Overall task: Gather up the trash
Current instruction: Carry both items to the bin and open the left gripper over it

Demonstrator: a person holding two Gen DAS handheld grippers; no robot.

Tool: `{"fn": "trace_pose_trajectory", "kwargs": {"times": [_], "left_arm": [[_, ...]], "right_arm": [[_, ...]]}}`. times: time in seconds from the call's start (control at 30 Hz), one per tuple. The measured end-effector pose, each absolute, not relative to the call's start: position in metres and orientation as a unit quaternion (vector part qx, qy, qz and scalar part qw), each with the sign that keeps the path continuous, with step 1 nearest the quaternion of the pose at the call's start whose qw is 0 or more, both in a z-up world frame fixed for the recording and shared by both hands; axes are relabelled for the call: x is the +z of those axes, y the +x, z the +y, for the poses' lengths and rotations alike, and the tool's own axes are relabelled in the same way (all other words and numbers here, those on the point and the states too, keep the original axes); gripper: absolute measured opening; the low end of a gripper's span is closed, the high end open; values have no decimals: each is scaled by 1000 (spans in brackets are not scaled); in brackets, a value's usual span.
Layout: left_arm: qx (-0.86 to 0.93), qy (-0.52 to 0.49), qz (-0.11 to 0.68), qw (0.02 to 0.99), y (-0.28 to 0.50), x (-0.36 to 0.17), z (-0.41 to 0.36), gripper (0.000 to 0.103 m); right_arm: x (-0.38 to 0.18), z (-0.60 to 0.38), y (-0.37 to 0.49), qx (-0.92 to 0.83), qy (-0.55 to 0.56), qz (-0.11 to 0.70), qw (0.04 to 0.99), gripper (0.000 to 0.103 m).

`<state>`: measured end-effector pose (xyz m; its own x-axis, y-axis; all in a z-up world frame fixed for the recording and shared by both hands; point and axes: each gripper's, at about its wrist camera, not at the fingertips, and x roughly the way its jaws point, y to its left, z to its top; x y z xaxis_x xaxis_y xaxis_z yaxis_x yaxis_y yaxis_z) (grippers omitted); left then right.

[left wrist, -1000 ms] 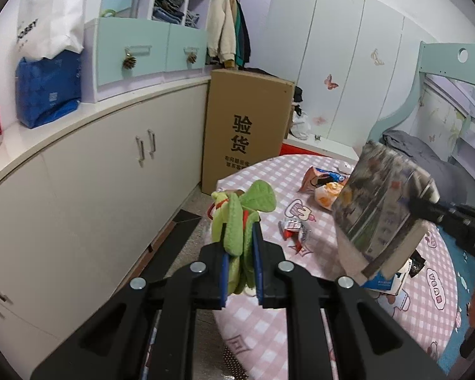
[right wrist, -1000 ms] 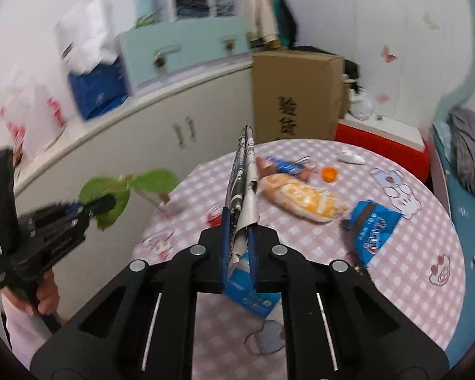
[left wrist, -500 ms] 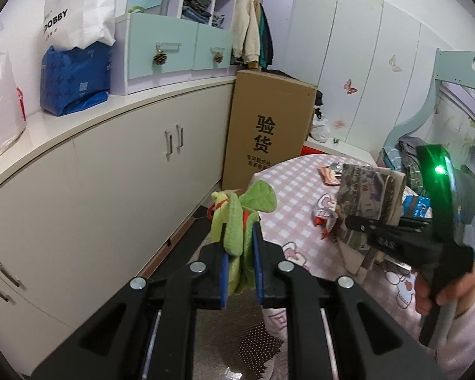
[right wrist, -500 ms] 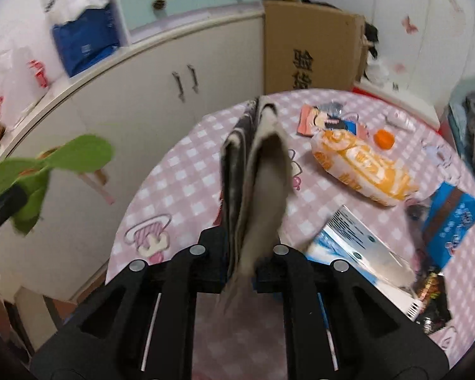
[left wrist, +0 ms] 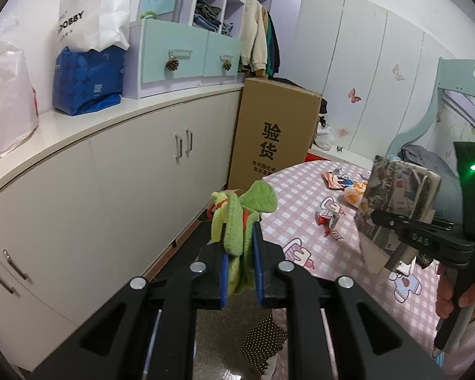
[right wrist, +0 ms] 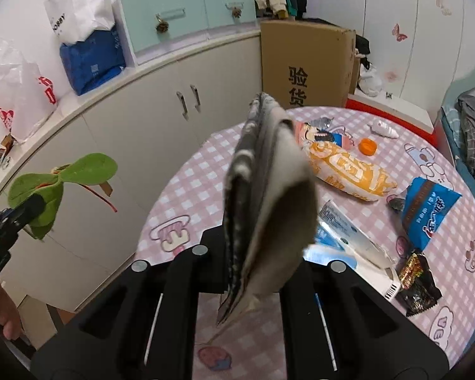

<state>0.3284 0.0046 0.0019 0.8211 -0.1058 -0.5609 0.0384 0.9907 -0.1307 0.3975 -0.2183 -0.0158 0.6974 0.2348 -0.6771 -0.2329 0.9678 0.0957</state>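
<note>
While both jaws are full, the left gripper (left wrist: pixel 240 247) clamping green leaves (left wrist: pixel 237 218) off the desk (right wrist: pixel 186 190) edge and the right gripper (right wrist: pixel 262 272) pinching an upright folded newspaper (right wrist: pixel 266 190), no bin shows.

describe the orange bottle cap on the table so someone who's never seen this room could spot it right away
Start at the round table with the pink checked cloth, beside the tall cardboard box. On the far side, beyond the long orange snack bag, sits the orange bottle cap, close to a small white bottle. It is the only small round, plain orange thing there; everything around it is a wrapper or packet.
</note>
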Motion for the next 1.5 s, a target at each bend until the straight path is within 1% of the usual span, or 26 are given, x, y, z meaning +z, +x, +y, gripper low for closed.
{"fn": "trace_pose_trajectory", "kwargs": {"times": [0.37,0.8,0.97,1.17,1.5], "left_arm": [[-5,-69,285,956,302,6,37,13],[61,-85,294,950,268,-7,108,13],[83,-92,308,943,262,-21,132,13],[101,-106,346,927,265,-53,155,13],[110,-132,444,879,290,-138,180,13]], "right_arm": [[8,-173,368,184,-16,336,924,8],[-8,-79,355,259,-48,352,898,8],[-26,-46,354,281,-63,370,883,8],[-61,-11,356,292,-83,405,863,8],[-142,27,369,282,-113,479,823,8]]}}
